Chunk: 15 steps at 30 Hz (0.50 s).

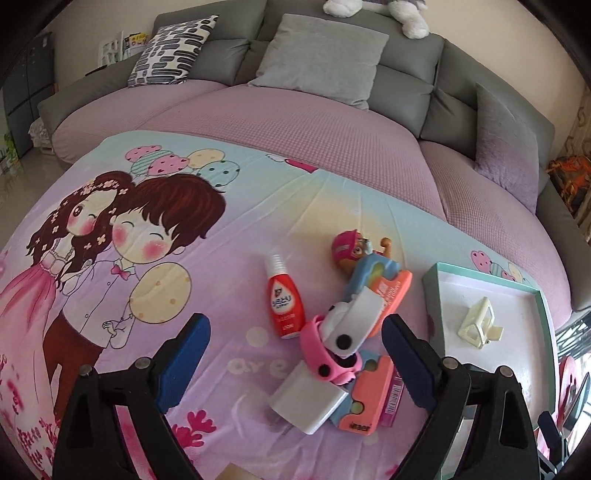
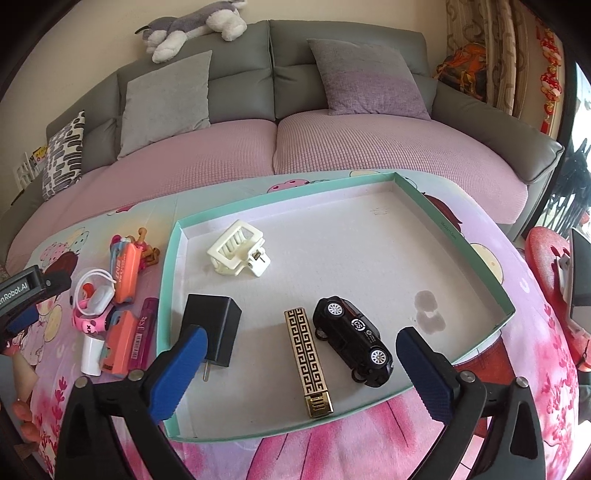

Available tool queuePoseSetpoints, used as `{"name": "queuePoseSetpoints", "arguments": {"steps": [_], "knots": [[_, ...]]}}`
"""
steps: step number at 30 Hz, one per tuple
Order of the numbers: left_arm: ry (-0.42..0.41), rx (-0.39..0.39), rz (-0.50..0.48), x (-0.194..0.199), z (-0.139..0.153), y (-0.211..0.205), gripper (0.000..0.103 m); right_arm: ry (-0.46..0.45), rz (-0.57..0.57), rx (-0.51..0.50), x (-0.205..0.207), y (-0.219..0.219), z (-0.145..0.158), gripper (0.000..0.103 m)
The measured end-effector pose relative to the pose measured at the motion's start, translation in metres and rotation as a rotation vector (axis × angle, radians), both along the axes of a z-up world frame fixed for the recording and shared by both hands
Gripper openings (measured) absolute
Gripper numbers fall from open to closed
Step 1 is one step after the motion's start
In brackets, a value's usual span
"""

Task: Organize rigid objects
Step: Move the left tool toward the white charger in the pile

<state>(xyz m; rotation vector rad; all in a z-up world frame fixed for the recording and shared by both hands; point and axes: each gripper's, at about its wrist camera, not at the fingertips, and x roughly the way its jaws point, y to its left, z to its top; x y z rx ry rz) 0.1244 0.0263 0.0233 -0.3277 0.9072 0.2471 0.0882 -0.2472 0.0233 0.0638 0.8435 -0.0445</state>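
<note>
My left gripper (image 1: 295,332) stands open over a pile on the cartoon-print cloth: a red bottle (image 1: 284,306), a pink-and-white toy (image 1: 328,354), a white adapter (image 1: 308,398), two orange-and-blue cases (image 1: 373,398) and a pup figure (image 1: 349,251). Nothing sits between its pads. My right gripper (image 2: 303,339) is open above the teal-rimmed tray (image 2: 280,195). Inside the tray lie a black charger (image 2: 216,328), a gold patterned lighter (image 2: 308,362), a black toy car (image 2: 352,339) and a cream hair claw (image 2: 236,253). The lighter lies under the right jaws, untouched.
A grey sofa (image 2: 240,85) with a lilac seat cover and cushions runs behind the table. A plush husky (image 2: 192,26) lies on its back. A red stool (image 2: 550,258) stands at the right. The tray's far half is bare.
</note>
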Motion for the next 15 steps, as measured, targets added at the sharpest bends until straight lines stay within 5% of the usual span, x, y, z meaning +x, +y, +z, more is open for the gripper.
{"name": "queuePoseSetpoints", "arguments": {"steps": [15], "knots": [[-0.012,0.024,0.247,-0.031,0.004,0.082,0.094,-0.018,0.176,0.129,0.013,0.079,-0.01,0.103]]}}
